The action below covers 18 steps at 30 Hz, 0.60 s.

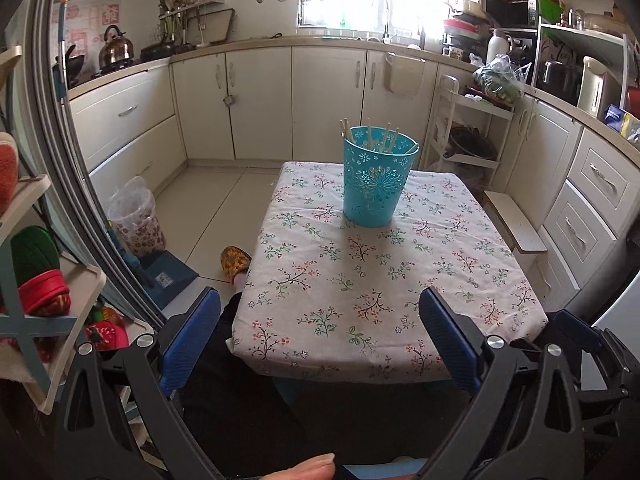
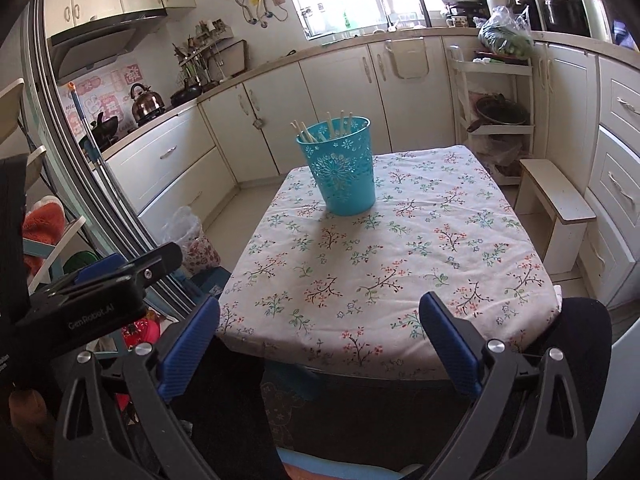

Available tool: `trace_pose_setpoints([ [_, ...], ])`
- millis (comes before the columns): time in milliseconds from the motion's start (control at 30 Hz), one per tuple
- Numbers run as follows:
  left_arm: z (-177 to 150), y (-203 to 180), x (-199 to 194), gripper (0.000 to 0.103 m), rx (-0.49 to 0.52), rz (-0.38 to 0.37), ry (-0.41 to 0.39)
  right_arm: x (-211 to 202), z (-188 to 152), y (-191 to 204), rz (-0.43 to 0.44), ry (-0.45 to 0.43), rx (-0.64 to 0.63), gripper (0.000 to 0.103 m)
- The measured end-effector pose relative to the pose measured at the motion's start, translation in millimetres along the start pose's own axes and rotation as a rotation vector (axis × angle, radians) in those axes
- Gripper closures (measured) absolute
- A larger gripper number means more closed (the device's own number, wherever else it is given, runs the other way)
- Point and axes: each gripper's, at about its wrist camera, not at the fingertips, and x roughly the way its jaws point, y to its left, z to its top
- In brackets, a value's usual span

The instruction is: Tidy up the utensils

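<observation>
Left wrist view first: the left claw point(image 1: 320, 340) hangs over the near edge of the tabletop point(image 1: 460, 280), blue pads point(image 1: 188, 344) spread wide apart with nothing between them. Well beyond it, toward the far end of the flowery tablecloth point(image 1: 360, 304), stands a turquoise cutout-pattern bucket point(image 1: 378, 184), upright, with a bunch of pale chopsticks point(image 1: 370, 138) poking out of the top at slightly different angles. So the utensils are all in that bucket, well apart from the claw, roughly straight ahead of it and a touch to the right in this view. The cloth between claw and bucket is bare. A person's fingertip point(image 1: 308, 468) peeks in at the bottom edge, and there's a foot in a yellow patterned slipper point(image 1: 236, 262) on the floor just left of the tabletop.

From the right wrist camera, same story: the right claw point(image 2: 320, 340) is also spread fully apart and holding nothing, sitting at the near edge of the tabletop point(image 2: 480, 240). The bucket point(image 2: 342, 168) with the chopsticks point(image 2: 332, 124) stands at the far end, ahead and slightly left of this claw, nowhere near touching. The other gripper's black body shows at the left side of this view. A small white stool point(image 2: 556, 208) stands just beside the tabletop on the right, and a kettle point(image 2: 146, 102) sits back on the stove counter.
</observation>
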Motion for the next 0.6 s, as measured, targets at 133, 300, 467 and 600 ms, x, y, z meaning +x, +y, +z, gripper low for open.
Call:
trace_pose_setpoints([
  [133, -0.7, 4.5, -8.6, 0.007, -0.008, -0.012, -0.016, -5.1, -0.4, -1.1, -0.009, -0.013, 0.012, 0.007],
  [300, -1.5, 7.6, -12.2, 0.007, -0.012, 0.007, -0.017, -9.5, -1.2, 0.2, -0.012, -0.022, 0.004, 0.007],
  [467, -2.4, 8.1, -17.1, 0.007, -0.002, 0.031, -0.033, -9.7, -3.5, 2.3, -0.015, -0.021, 0.000, 0.007],
  [600, -2.8, 8.5, -18.7, 0.007, 0.003, 0.042, -0.036, -9.4, -3.8, 2.6, -0.015, -0.021, -0.003, 0.007],
])
